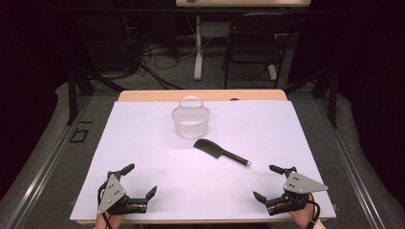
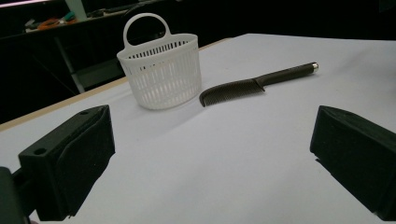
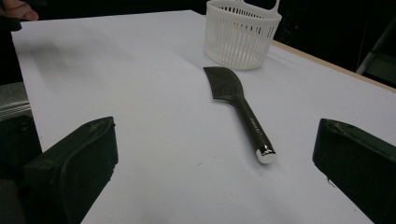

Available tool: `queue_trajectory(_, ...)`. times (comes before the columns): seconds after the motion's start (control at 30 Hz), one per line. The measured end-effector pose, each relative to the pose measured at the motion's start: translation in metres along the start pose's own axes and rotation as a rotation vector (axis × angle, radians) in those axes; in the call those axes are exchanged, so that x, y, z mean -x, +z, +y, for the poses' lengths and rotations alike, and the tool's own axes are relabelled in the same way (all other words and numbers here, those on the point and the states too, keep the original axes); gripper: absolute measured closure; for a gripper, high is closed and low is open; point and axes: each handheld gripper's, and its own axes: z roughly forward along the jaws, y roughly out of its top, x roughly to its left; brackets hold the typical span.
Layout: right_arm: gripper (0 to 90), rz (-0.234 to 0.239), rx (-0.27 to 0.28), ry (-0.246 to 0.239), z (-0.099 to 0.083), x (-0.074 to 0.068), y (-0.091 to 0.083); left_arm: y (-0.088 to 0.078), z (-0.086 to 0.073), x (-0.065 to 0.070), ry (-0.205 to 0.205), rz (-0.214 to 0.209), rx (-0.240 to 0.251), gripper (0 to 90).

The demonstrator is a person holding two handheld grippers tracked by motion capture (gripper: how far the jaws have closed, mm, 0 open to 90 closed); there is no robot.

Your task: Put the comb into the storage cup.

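No text, label, brand, number or sign can be read in these pictures. The comb (image 3: 238, 105) has a faint mark along its handle in the right gripper view, but it is too small and blurred to read. The basket (image 1: 191, 121) and the white surface (image 1: 143, 143) carry no writing.
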Motion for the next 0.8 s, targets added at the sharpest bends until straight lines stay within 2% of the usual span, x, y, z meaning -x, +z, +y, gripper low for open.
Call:
queue_trajectory(0.23, 0.0, 0.01, -0.016, 0.007, 0.001, 0.0, 0.002, 0.0, -0.001, -0.001, -0.002, -0.001, -0.005, 0.1)
queue_trajectory(0.53, 0.0, 0.018, -0.069, 0.048, 0.003, 0.004, 0.011, 0.0, -0.001, -0.002, -0.007, 0.001, -0.005, 0.0)
queue_trajectory(0.6, 0.0, 0.013, -0.095, 0.053, 0.005, 0.006, 0.016, 0.0, -0.001, -0.002, -0.007, 0.0, -0.005, 0.1)
queue_trajectory(0.8, 0.0, 0.016, -0.116, 0.059, 0.009, 0.009, 0.027, 0.0, -0.002, -0.002, -0.011, 0.0, -0.006, 0.1)
